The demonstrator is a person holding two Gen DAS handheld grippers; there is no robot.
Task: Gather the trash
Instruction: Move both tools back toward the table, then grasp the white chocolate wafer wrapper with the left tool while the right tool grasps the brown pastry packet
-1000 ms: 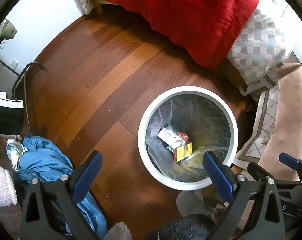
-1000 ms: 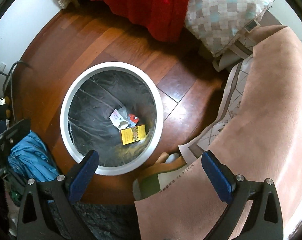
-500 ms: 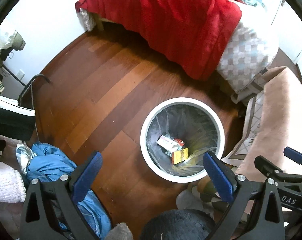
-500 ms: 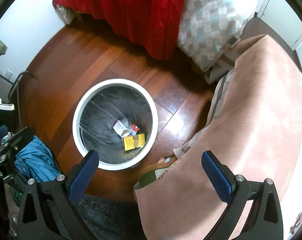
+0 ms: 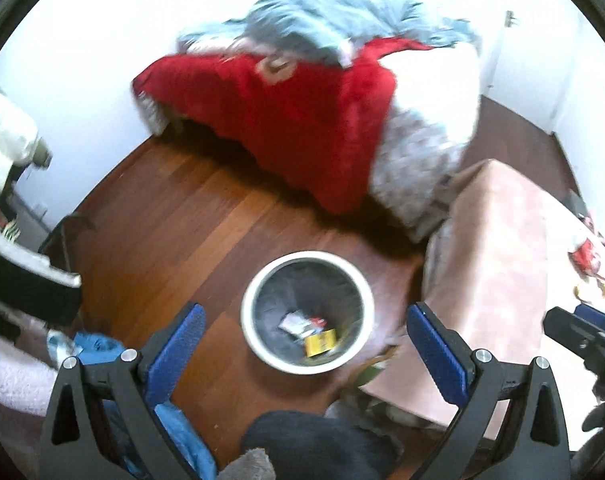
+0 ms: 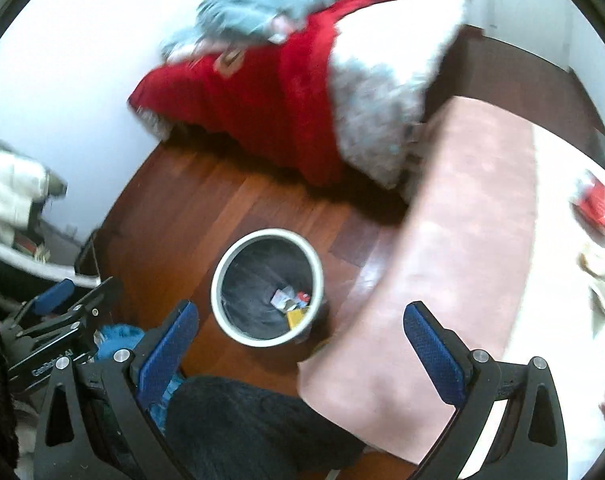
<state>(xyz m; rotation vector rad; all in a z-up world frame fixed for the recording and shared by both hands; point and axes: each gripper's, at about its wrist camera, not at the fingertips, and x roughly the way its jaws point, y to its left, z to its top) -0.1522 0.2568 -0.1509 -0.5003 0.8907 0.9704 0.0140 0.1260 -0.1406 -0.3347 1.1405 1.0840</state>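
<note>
Both your grippers are held high above the wooden floor (image 5: 174, 220), and each one is spread wide with nothing between its blue pads. The left gripper (image 5: 306, 340) looks almost straight down into the white bin (image 5: 258, 344), which stands on the floor just beside the pink-covered surface (image 5: 498, 248) — a handy place, I think, because anything taken from that surface has only a short way to fall. The right gripper (image 6: 302, 340) points more toward the pink cover, with the bin to its left.

At the bottom of the bin lie some pieces of trash (image 5: 308, 328): a white wrapper, something red and a yellow packet. So a part of the task seems done. At the far right edge there are more loose things (image 6: 598, 208), red and white — probably the next trash, but they are blurred and I cannot tell what they are.

Since both claws carry nothing, I judge you are between two picks. The next move would call for swinging right, toward those things.
</note>
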